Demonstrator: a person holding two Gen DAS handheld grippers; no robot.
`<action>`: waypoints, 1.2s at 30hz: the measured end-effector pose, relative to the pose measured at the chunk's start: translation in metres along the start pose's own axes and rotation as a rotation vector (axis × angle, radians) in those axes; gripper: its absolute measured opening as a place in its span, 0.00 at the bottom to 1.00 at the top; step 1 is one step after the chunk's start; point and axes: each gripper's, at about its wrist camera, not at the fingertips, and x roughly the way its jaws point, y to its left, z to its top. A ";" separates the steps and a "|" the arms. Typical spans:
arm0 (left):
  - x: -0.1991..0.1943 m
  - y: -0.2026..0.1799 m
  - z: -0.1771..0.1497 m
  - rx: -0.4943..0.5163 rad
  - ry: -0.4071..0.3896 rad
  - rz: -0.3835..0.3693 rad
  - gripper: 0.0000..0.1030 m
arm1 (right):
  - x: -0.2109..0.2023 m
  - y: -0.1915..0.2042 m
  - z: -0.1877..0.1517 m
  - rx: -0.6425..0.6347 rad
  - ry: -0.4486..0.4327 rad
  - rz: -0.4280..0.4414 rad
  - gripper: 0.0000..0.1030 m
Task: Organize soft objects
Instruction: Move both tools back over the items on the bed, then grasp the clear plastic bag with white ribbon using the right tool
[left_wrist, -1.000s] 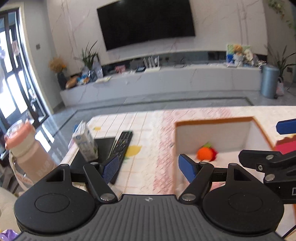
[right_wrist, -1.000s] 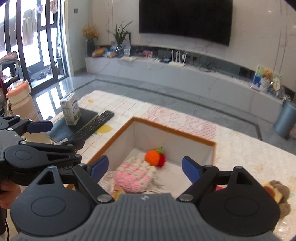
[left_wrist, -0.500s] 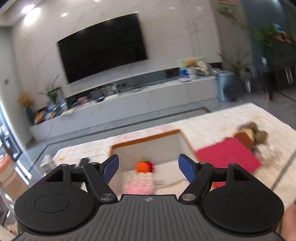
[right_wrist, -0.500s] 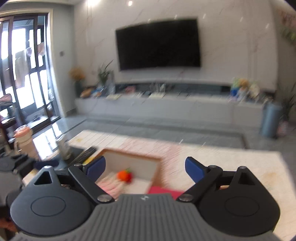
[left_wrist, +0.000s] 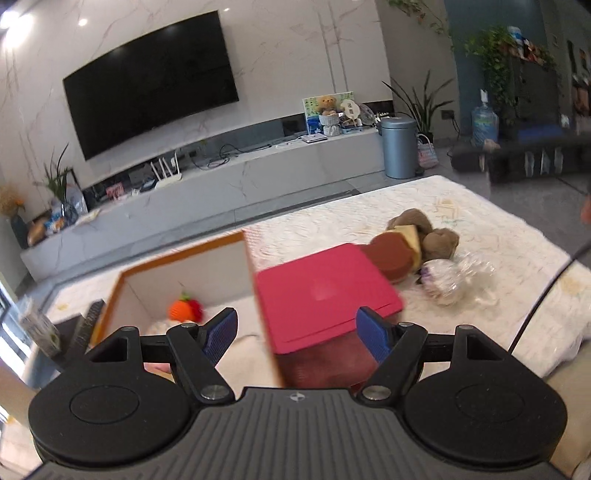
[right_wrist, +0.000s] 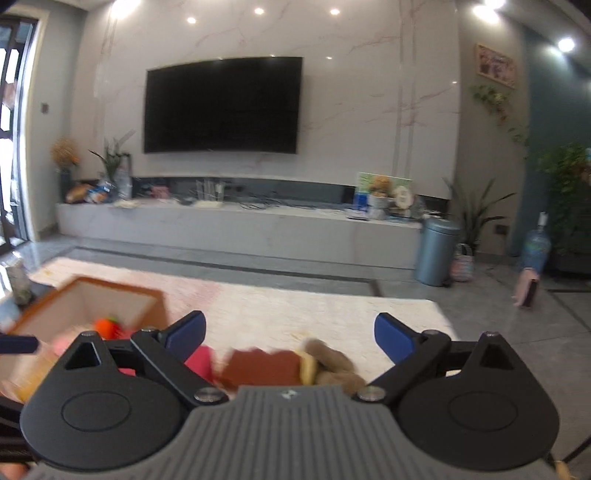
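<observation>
An open white box with an orange rim (left_wrist: 184, 254) stands on the table and holds an orange and red knitted toy (left_wrist: 184, 308). To its right stands a red box with a pink lid (left_wrist: 325, 291). Beyond the lid lie a brown plush toy (left_wrist: 424, 230) and a soft toy in clear wrap (left_wrist: 443, 280). My left gripper (left_wrist: 297, 330) is open and empty above the two boxes. My right gripper (right_wrist: 290, 334) is open and empty above the brown plush toy (right_wrist: 328, 360); the white box (right_wrist: 85, 295) is at its left.
A black remote (left_wrist: 86, 325) and a small carton (left_wrist: 38, 328) lie left of the white box. The table's right edge (left_wrist: 535, 236) drops to the floor. A grey bin (left_wrist: 399, 147) and a TV bench (left_wrist: 221, 188) stand behind.
Both grippers swung to the right and rose. The left view went from the remote and carton to the pink lid and plush toy. Both stayed open and empty.
</observation>
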 end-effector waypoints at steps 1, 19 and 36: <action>0.000 -0.007 -0.001 -0.017 -0.007 0.004 0.84 | 0.005 -0.006 -0.007 -0.007 0.016 -0.010 0.95; 0.046 -0.066 0.043 -0.100 -0.025 0.093 0.84 | 0.123 -0.057 -0.114 0.397 0.071 -0.057 0.98; 0.065 -0.059 0.037 -0.108 0.058 0.120 0.84 | 0.177 -0.040 -0.142 0.243 0.218 -0.039 0.98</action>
